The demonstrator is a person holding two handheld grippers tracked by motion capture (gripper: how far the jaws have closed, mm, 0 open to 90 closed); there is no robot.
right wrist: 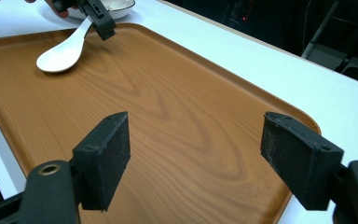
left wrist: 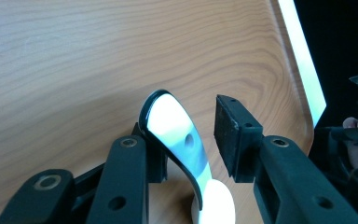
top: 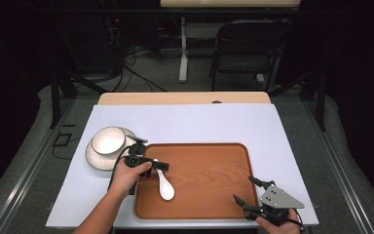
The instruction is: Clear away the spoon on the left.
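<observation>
A white ceramic soup spoon lies on the wooden tray, bowl end toward the near edge. My left gripper stands open around its raised handle. In the left gripper view the spoon handle leans against the left jaw, and a gap shows between it and the right pad. My right gripper hovers open over the tray's near right corner with nothing between its pads. From there the spoon and the left gripper show at the far left.
A white bowl sits on a white plate just left of the tray, on the white table cover. A folding chair and cables stand on the floor beyond the table.
</observation>
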